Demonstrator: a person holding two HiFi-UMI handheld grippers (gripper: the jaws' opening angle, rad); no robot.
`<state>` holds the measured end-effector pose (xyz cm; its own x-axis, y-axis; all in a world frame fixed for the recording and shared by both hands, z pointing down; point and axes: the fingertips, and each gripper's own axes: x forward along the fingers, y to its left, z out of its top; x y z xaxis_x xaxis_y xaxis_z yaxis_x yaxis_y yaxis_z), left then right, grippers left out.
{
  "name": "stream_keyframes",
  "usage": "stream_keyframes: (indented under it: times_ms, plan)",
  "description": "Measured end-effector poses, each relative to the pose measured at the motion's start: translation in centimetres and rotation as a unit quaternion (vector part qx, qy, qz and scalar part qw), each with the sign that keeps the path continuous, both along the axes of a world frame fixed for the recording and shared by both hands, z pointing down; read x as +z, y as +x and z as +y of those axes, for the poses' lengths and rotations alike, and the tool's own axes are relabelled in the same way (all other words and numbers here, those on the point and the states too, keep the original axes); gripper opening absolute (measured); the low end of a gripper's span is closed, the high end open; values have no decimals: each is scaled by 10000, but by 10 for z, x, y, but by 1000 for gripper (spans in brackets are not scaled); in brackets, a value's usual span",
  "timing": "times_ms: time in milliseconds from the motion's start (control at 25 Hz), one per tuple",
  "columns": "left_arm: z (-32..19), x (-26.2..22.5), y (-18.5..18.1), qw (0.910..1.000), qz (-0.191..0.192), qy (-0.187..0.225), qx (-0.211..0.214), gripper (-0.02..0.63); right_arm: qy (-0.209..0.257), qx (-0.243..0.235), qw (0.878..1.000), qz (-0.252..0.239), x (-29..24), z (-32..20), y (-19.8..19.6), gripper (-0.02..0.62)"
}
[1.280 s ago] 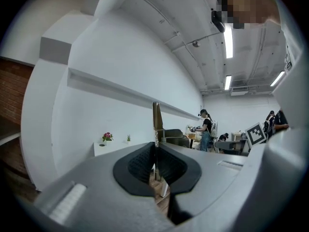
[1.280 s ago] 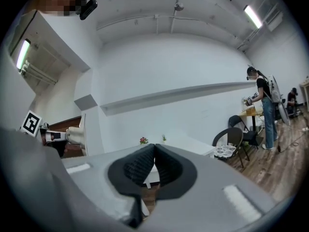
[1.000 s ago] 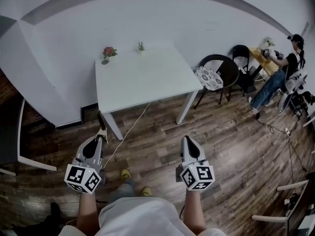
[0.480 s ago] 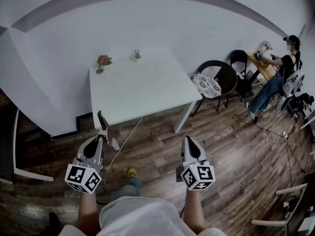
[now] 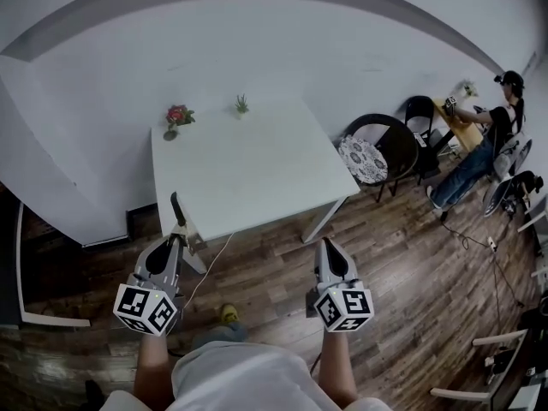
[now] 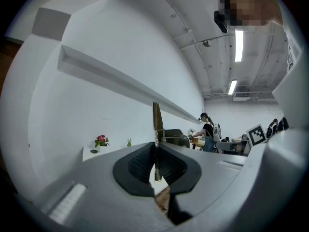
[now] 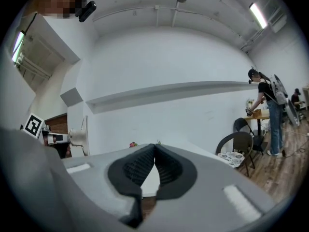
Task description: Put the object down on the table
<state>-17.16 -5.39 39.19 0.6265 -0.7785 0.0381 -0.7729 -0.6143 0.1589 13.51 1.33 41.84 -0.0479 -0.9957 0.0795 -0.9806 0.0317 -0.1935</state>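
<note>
Now, white table (image 5: 248,161): landmark; its far edge stands against the wall.
Left gripper (image 5: 177,240): short of the table's near left corner; jaws clamped together on a thin flat object.
Thin flat object (image 5: 177,212): upright between the left jaws, seen against the table's near left edge, not resting on it.
Right gripper (image 5: 325,243): short of the table's near right side; jaws together, nothing between them.
Flower pot (image 5: 175,115), small green plant (image 5: 242,104): on the table's far edge.
Dark chair (image 5: 381,139): right of the table.
</note>
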Motion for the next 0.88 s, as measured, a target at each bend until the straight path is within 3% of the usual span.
stream_keyframes:
  times_ms: [400, 880]
  plan:
    - [-85, 10, -13, 9999, 58, -62, 129, 9, -46, 175, 9998, 44, 2, -77, -12, 3]
    - [-127, 18, -11, 9995, 39, -168, 266, 9, -98, 247, 9996, 84, 4, -113, -16, 3]
